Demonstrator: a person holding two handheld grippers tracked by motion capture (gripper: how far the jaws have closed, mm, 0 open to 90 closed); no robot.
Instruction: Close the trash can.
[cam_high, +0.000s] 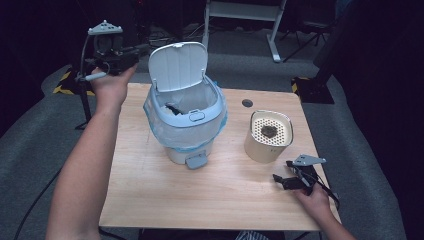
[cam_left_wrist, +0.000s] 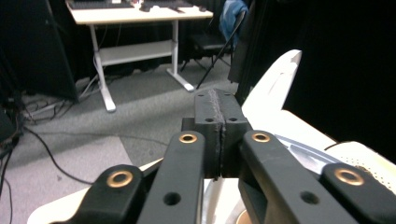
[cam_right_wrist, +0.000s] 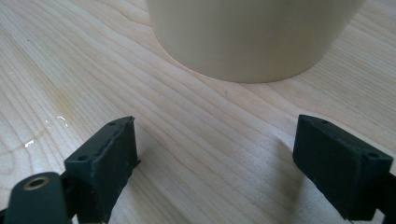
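The left gripper (cam_high: 137, 50) is hovering clenched on nothing behind the raised lid (cam_high: 178, 65) of the pale blue pedal bin (cam_high: 186, 117) standing mid-table (cam_high: 200, 200). The right gripper (cam_high: 281, 180) is resting released beside the cream perforated-top canister (cam_high: 268, 135). Judging by this, lid-closing is underway; next, pushing it forward and down.

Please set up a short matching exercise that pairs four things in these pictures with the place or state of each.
Things:
1. bin lid
2. left gripper
3. right gripper
4. cream container

Places or states:
A. jaws apart, low over the wooden table, facing the container's side
B. standing on the table to the right of the bin, with a perforated top and something dark on it
C. raised, standing upright above the bag-lined bin
D. jaws pressed together with nothing between them, held up beside the bin

Pairs: 1-C, 2-D, 3-A, 4-B
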